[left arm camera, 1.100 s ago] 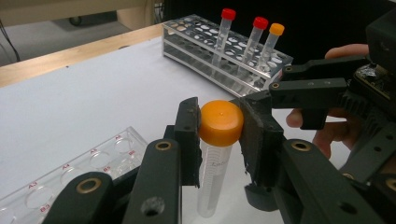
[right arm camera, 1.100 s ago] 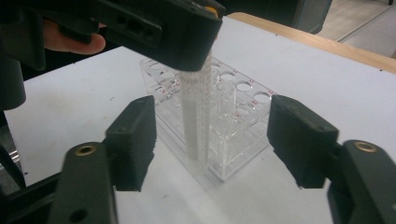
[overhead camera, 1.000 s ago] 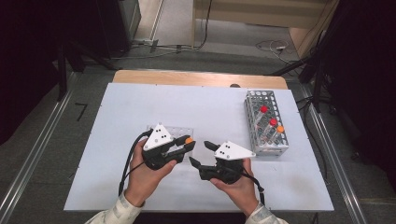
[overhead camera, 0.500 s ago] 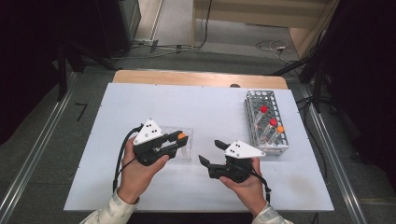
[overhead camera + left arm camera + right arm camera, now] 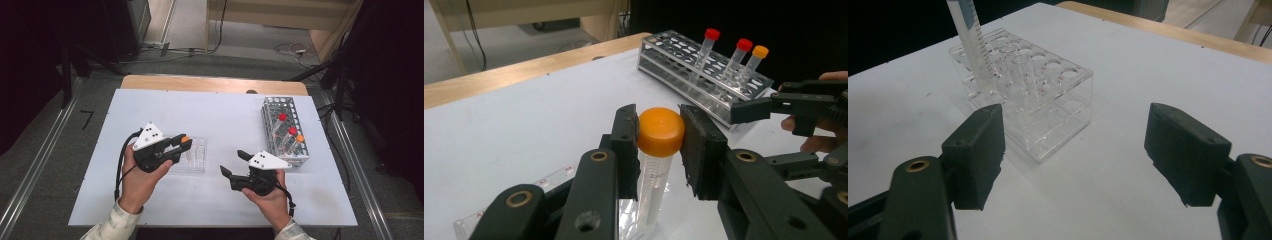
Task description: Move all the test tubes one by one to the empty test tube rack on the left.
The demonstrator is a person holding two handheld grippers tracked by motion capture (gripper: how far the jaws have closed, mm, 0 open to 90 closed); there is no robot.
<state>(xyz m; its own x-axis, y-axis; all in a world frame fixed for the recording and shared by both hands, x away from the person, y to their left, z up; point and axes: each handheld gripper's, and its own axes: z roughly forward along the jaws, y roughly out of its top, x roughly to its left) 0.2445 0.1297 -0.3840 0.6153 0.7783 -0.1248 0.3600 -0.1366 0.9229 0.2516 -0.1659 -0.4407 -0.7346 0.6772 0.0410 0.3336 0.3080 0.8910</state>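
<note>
Left gripper view shows the left gripper (image 5: 659, 145) clamped on the orange cap (image 5: 660, 131) of a plastic tube (image 5: 651, 192) standing in the clear rack (image 5: 514, 212) on the worktop (image 5: 524, 120); the tube looks light, stiff and smooth, so the wider cap seems the surest hold. Right gripper view adds the tube's graduated wall (image 5: 970, 42) and the rack's empty holes, with the right gripper (image 5: 1088, 145) wide apart, while the high view places a metal rack (image 5: 285, 131) to the right.

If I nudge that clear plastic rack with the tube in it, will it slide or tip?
The clear rack looks light and thin-walled, so it probably slides easily on the smooth white table. Low and wide, it seems unlikely to tip, though the left gripper clamping the orange-capped tube could drag it.
</note>
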